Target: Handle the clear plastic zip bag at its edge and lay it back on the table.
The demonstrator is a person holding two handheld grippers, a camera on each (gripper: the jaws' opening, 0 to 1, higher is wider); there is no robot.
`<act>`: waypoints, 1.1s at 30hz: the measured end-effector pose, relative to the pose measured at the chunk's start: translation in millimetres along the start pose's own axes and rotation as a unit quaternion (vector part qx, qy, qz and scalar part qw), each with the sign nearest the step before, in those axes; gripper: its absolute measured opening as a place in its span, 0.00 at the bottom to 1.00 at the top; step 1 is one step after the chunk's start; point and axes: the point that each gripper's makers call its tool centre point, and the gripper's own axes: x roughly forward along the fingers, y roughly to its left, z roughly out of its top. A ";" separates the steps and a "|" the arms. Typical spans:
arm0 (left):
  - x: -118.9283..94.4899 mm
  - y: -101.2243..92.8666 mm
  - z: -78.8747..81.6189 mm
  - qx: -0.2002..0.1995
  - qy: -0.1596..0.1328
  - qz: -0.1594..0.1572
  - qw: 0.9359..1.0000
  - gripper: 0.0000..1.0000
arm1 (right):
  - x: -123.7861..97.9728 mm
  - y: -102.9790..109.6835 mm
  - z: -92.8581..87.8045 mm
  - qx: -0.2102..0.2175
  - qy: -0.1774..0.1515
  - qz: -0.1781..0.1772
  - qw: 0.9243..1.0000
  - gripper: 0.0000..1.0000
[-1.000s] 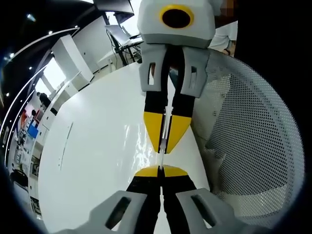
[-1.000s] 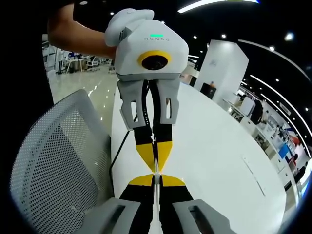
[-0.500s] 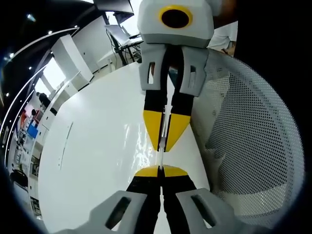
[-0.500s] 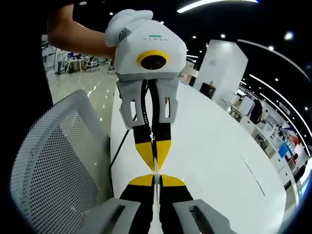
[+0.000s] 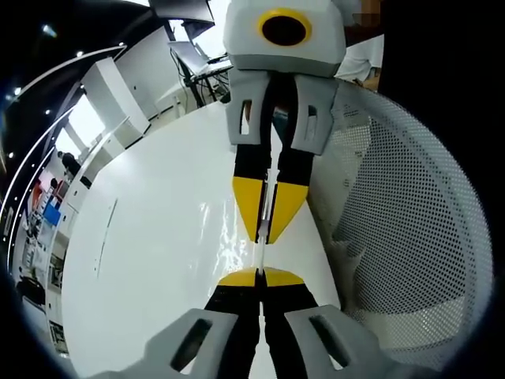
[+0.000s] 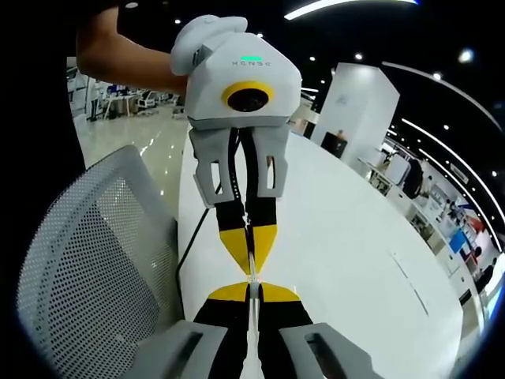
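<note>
**Bag edge pinched between both grippers, not yet laid down**

Zip bag (image 5: 261, 257) is stretched as a thin clear strip betw. my two grippers, held above the white table (image 5: 158, 260). My left gripper (image 5: 260, 274) is clenched on one end of the edge; right gripper (image 6: 251, 286) is clamped on the other, tips nearly meeting. I'd say pick-up is done; lowering and release are left. Table is glossy, w/ a mesh chair (image 6: 87, 260) just beside it. Room is a big open office w/ ceiling spots.

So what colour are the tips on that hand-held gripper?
Yellow, on black fingers; the right hand-held gripper shows it best in the left gripper view.
</note>
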 end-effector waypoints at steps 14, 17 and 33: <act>-1.3 0.8 0.4 -0.004 -0.002 0.005 1.000 0.00 | -2.5 -0.4 0.1 -0.003 0.000 0.001 1.000 0.00; -1.3 0.6 0.7 -0.004 -0.002 0.004 1.000 0.00 | -3.5 -0.2 -0.6 -0.003 0.000 0.001 1.000 0.00; -2.0 0.8 1.2 -0.004 -0.003 0.003 1.000 0.00 | -3.6 -0.1 -0.6 0.000 0.000 0.000 1.000 0.00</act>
